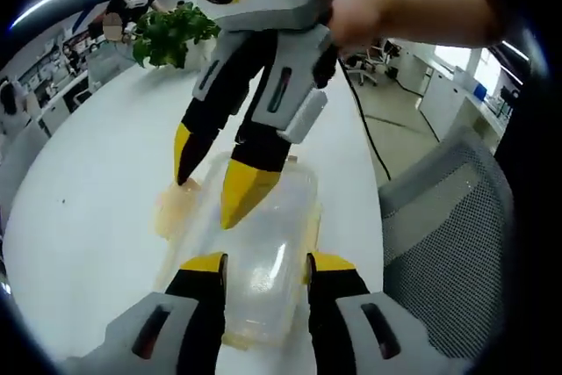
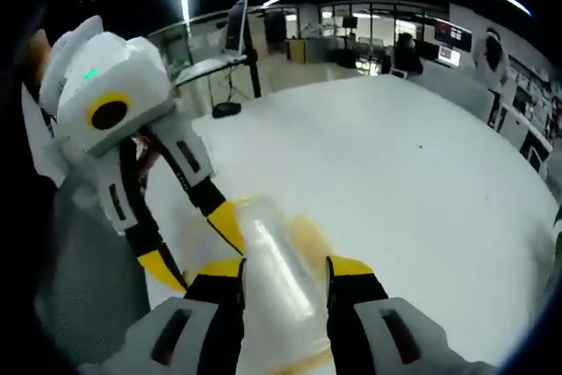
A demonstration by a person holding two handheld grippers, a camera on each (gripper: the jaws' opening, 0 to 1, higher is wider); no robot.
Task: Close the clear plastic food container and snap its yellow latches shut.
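The clear plastic food container [image 1: 263, 256] lies on the white table [image 1: 88, 182] with its lid down. A pale yellow latch [image 1: 171, 208] shows at its left side. My left gripper [image 1: 266, 265] is open, its jaws standing at either side of the container's near end. The right gripper [image 1: 211, 186] reaches down from above, open, with one yellow fingertip [image 1: 241, 199] on the lid and the other by the latch. In the right gripper view, the right gripper [image 2: 285, 270] straddles the container [image 2: 277, 256], and the left gripper [image 2: 198, 248] comes in from the left, also open.
A potted green plant [image 1: 171, 32] stands at the table's far end, with a person [image 1: 123, 6] seated beyond it. A grey mesh chair [image 1: 448, 226] is beside the table at the right. Desks and a monitor [image 2: 237, 19] lie past the table edge.
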